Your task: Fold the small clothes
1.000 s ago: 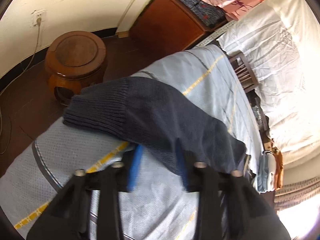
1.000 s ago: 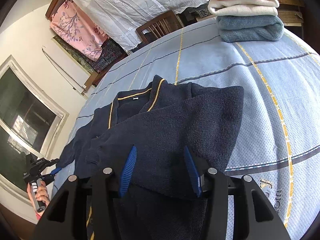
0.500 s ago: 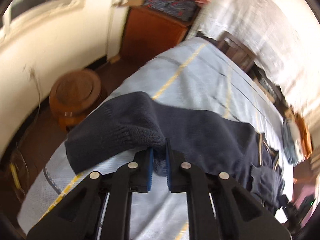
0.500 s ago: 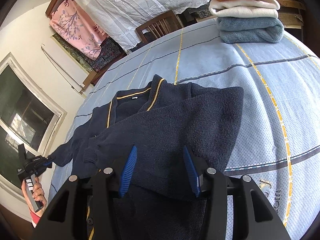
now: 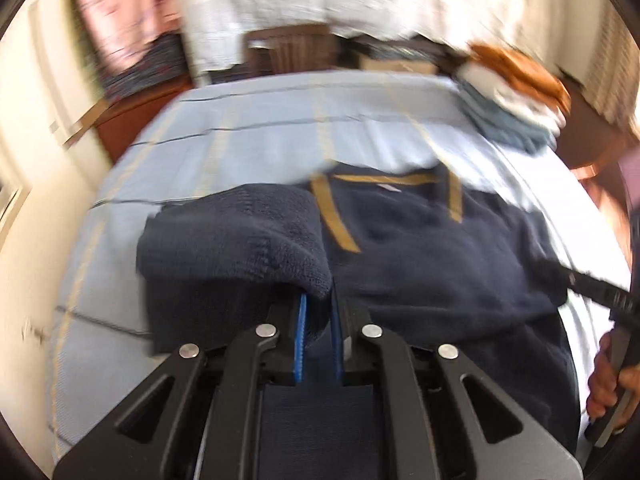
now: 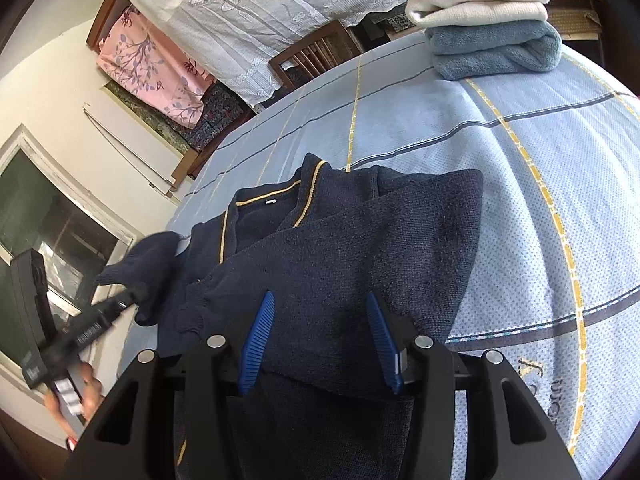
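Right now the left hand-held gripper [image 5: 318,320] is pinched nearly closed on the cuff end of the sleeve [image 5: 240,240] of the navy cardigan [image 5: 432,256]; the knit bunches up and over its blue pads [image 5: 301,344], so the sleeve hangs from the grip and does not lie flat. From this gripper the cardigan's body lies ahead and to the right, its yellow-trimmed neckline [image 5: 384,179] pointing away toward the far edge of the surface [image 5: 256,136]. The garment's long axis runs from the near hem out to that collar, so the held sleeve would, I judge, be carried across it, rightward over the chest.

The right hand-held gripper [image 6: 320,340] hovers over the lower part of the cardigan with its jaws about half apart and nothing between them; I cannot tell whether the tips brush the knit. One side panel [image 6: 420,240] is already folded over the front there. The left hand is clearly the nearer one to the loose sleeve. A stack of folded clothes [image 6: 488,20] sits well apart at the far corner.
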The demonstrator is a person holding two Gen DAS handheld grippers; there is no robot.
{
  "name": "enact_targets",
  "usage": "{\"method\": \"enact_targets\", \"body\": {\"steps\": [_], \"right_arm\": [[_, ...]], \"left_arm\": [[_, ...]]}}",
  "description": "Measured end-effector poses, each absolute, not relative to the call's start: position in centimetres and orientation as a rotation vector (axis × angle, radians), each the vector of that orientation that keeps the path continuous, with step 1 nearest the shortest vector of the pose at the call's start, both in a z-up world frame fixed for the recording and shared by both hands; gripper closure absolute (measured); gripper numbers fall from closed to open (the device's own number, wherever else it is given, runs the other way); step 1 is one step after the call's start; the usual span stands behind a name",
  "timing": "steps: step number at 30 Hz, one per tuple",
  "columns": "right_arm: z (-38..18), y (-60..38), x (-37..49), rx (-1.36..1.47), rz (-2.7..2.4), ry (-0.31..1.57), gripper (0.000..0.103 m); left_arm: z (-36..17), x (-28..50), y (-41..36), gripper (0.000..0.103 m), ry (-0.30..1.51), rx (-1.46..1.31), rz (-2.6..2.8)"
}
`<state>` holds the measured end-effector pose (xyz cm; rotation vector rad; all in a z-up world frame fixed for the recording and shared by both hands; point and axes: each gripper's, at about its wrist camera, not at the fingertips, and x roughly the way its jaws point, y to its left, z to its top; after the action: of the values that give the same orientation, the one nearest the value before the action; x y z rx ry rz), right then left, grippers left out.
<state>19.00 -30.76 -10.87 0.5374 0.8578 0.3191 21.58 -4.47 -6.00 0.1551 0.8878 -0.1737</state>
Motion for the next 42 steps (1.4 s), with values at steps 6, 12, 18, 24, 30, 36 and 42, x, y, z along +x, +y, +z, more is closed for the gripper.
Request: {"method": "enact_targets", "body": {"steps": [6, 12, 18, 24, 30, 36, 42], "right_arm": [[-11.0, -31.2, 19.0, 0.58, 0.336, 0.86, 0.054], [-10.8, -30.8, 19.0, 0.561, 0.336, 0.854, 0.054], [-10.4, -29.6, 19.0, 0.521, 0.373, 0.845, 0.054], [-10.3, -29.1, 19.1, 0.624, 0.418, 0.842, 0.054], [-10.9, -24.7, 21.4, 0.549, 0.391, 0.929, 0.054], [-10.9, -21.4, 22.6, 0.409, 0.305, 0.911, 0.081], [-7.5, -22.9, 20.8, 0.367, 0.257, 0.737, 0.091]], "left_arm": [[-9.4, 20.9, -7.3, 0.049, 0.928, 0.234, -0.204], [-4.6, 18.4, -3.0, 0.019, 0.824, 0.175, -0.232], [-2.5, 21.0, 4.3, 0.014, 0.705, 0.101, 0.036], [-6.6, 25.1, 10.9, 0.015, 0.876, -0.11, 0.087], [-7.4, 25.2, 13.3, 0.015, 0.93, -0.253, 0.024], [-6.3, 24.3, 11.4, 0.014, 0.841, -0.082, 0.132], [-6.4, 24.8, 11.0, 0.014, 0.854, -0.015, 0.157]]}}
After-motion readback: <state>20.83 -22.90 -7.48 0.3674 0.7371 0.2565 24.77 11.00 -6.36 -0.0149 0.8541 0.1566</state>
